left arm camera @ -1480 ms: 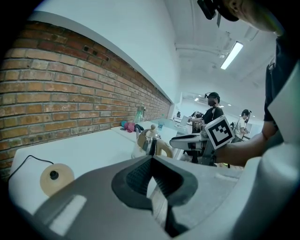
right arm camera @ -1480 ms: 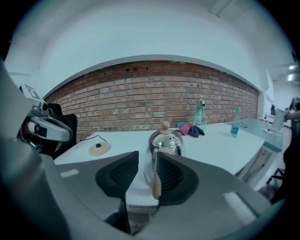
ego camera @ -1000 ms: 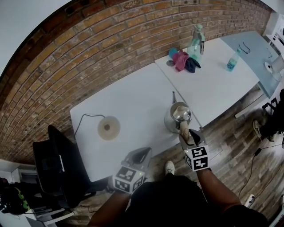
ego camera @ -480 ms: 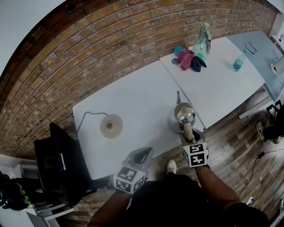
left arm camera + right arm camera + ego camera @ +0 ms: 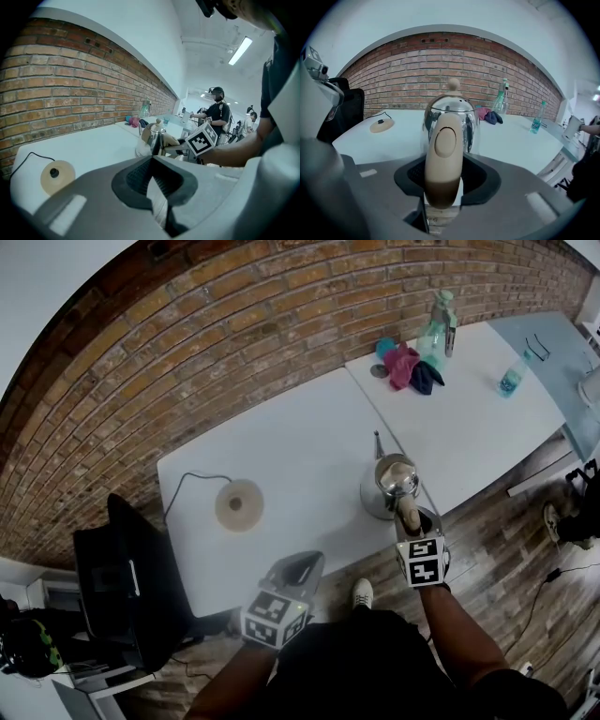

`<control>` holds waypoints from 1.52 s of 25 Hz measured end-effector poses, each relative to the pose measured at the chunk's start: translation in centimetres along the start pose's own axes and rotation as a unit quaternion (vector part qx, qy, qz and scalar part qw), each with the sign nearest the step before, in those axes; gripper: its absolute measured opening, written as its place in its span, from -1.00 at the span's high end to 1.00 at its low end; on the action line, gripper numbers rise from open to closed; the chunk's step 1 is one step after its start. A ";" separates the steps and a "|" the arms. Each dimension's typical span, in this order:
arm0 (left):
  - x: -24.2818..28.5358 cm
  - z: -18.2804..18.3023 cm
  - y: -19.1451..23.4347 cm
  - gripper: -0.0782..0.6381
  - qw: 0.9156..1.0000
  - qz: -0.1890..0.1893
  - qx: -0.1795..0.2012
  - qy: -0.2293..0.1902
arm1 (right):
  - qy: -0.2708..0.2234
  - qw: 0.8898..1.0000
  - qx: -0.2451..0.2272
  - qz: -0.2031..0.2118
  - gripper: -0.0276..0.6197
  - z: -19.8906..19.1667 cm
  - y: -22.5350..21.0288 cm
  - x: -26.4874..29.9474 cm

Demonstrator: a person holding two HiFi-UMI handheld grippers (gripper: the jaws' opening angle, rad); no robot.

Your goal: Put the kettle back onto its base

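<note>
Close against the person's dark clothing, the left gripper hung just off the near edge of the white table. Its jaws met at the tips and nothing was between them. A white shoe showed on the wooden floor below.

To its right, the right gripper pointed down at the table's near right corner. Its jaws had just been closing, and the kettle's cream handle stood upright between them. Dark pad faces showed on either side of the handle and a thin pale sliver remained along its right edge, so the pads were narrow about the handle but not pressed onto it.

Just beyond the handle, the shiny steel kettle stood upright on the table, near the right edge, with its thin spout aimed away from the person and its round lid knob on top. The tan round base lay well apart from it, toward the table's left side, with nothing on it; its dark cord curved off to the left edge. A black chair stood beside that edge.

Farther right, a second white table butted against the first. On it lay a pink cloth touching a dark cloth, a tall clear bottle behind them and a small blue bottle off to the right. The brick wall ran behind both tables.
</note>
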State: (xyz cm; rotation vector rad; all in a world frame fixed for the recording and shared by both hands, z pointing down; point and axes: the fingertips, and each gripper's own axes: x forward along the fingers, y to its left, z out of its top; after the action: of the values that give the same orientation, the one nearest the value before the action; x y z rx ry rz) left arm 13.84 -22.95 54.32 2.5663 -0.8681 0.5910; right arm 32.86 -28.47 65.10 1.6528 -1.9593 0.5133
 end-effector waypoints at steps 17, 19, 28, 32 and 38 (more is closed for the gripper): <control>-3.8 -0.8 2.1 0.78 0.999 0.036 -0.017 -0.024 | -0.074 0.997 0.007 0.025 0.49 5.6 0.1 -1.4; -4.3 -0.8 2.3 0.78 0.999 0.039 -0.017 -0.027 | -0.089 0.996 0.003 0.025 0.51 6.8 0.2 -1.8; -7.3 -1.0 3.5 0.78 0.997 0.061 -0.022 -0.040 | -0.105 0.994 -0.010 0.022 0.62 9.8 0.7 -1.8; -9.1 -1.5 4.5 0.78 0.996 0.076 -0.030 -0.045 | -0.104 0.994 -0.009 0.027 0.62 10.2 1.6 -2.0; -11.4 -2.5 5.3 0.78 0.993 0.093 -0.043 -0.055 | -0.114 0.993 -0.016 0.040 0.62 11.2 3.7 -2.9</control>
State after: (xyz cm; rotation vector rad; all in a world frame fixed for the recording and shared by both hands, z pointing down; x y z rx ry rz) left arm 1.60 -20.20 51.88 2.4765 -1.1536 0.4575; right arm 27.91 -32.15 54.61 1.6809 -2.1930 0.3313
